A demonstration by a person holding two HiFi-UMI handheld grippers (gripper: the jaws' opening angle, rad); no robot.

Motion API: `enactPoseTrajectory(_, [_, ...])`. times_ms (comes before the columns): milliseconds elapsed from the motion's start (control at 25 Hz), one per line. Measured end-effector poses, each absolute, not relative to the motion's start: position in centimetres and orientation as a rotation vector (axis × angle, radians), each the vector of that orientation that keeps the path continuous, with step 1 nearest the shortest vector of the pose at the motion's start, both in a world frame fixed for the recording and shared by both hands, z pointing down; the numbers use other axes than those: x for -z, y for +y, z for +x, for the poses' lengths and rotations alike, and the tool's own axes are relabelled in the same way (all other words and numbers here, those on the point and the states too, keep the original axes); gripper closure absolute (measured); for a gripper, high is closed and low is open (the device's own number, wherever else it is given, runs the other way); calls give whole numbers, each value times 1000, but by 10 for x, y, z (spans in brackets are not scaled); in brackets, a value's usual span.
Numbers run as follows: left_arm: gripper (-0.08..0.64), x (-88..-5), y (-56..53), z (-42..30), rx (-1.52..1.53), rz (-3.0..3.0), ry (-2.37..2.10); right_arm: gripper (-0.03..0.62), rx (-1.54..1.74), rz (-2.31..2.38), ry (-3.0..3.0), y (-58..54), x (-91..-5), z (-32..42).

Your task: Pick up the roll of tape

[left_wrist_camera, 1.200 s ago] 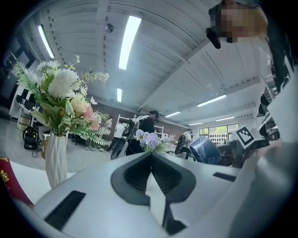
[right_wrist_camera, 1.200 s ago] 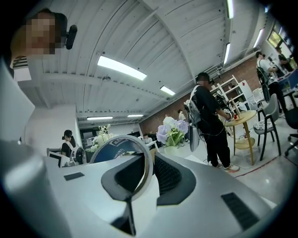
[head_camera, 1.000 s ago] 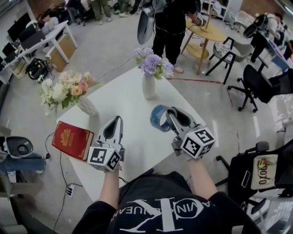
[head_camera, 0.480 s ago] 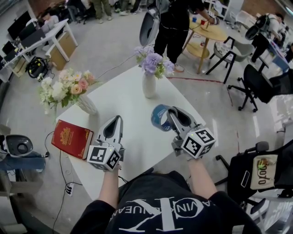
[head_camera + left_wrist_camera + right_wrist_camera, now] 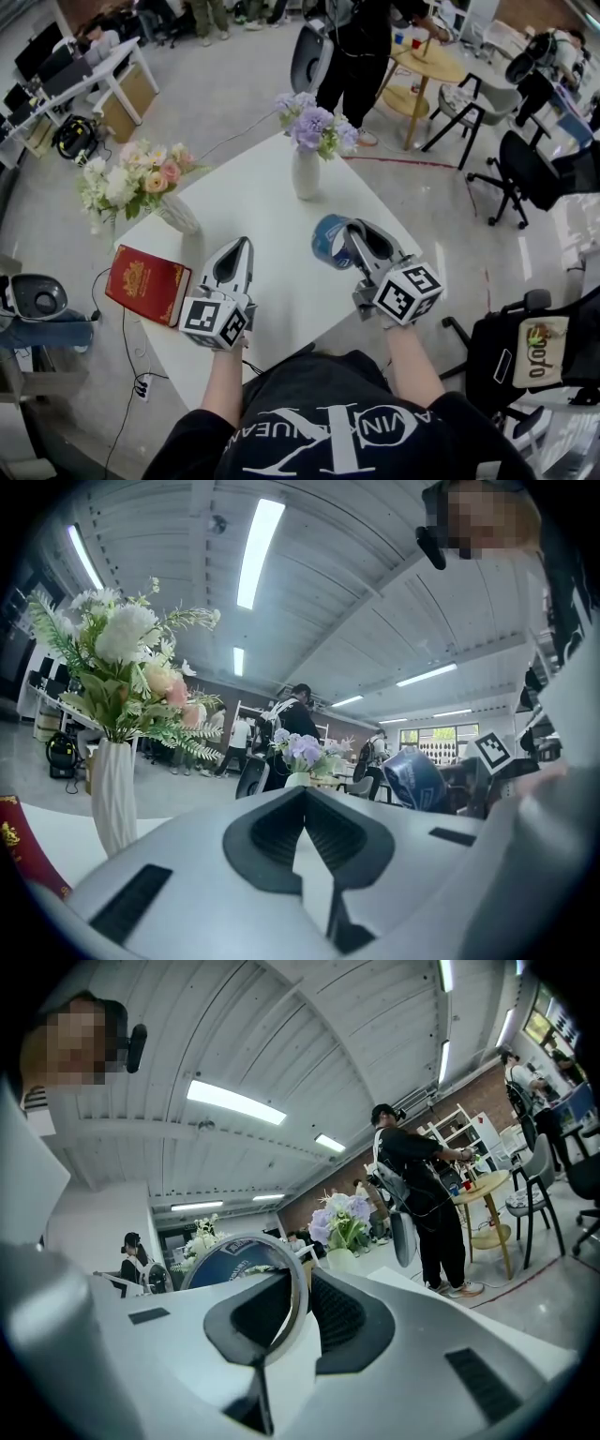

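The roll of tape is blue with a pale inner ring and hangs above the white table. My right gripper is shut on the roll's wall. In the right gripper view the roll stands upright, its rim pinched between the pads of that gripper. My left gripper hovers to the left of it over the table, shut with nothing in it. The left gripper view shows its own tips meeting, and the roll off to the right.
A white vase of purple flowers stands at the table's far side. A vase of pink and white flowers stands at its left, and a red book lies at the near left corner. A standing person, chairs and a round wooden table are beyond.
Both grippers and the held roll have stayed almost where they were. The person beyond the table has shifted towards the round wooden table.
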State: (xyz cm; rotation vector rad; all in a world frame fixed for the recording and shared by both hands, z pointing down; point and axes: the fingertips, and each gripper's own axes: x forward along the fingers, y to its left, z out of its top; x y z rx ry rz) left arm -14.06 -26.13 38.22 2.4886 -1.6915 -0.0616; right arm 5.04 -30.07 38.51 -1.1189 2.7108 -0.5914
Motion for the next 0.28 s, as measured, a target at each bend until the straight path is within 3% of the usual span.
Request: enactPoseTrajectory(280, [558, -385, -263, -141, 53, 2487, -1690, 515, 608, -1109, 2696, -302, -388, 51])
